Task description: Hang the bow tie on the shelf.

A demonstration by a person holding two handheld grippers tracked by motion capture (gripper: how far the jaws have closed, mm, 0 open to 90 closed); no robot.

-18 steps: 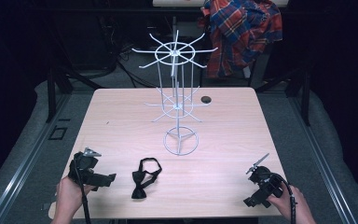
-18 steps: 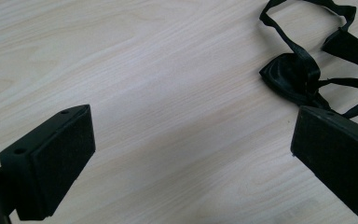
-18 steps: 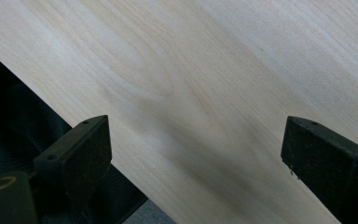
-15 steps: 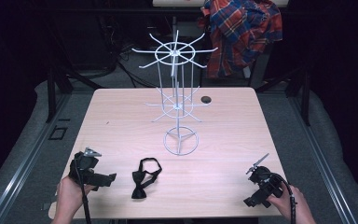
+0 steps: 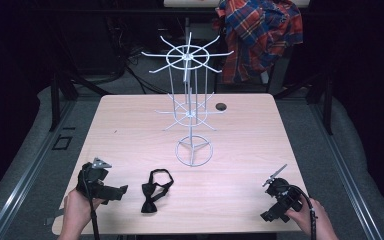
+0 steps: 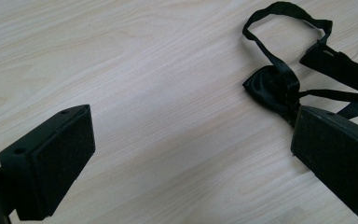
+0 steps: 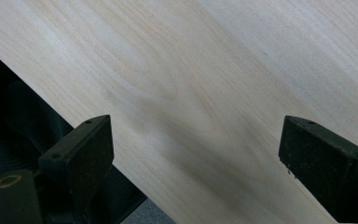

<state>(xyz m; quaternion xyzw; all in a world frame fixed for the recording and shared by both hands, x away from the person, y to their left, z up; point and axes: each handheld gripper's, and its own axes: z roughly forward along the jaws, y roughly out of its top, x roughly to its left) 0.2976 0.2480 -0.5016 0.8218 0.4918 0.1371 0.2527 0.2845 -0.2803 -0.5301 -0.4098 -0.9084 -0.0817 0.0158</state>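
Observation:
A black bow tie with its looped strap lies on the pale wooden table near the front edge, left of centre. My left gripper rests at the front left, pointing right at the tie, its jaws wide open and bare. In the left gripper view the bow tie lies just beyond the right jaw, and the left gripper has only bare wood in it. My right gripper sits at the front right corner; in the right gripper view the right gripper is open over the table's edge.
A white wire display stand with two tiers of radiating hooks rises from a ring base at the table's middle. A small dark round hole marks the tabletop behind it. A plaid shirt hangs beyond the far edge.

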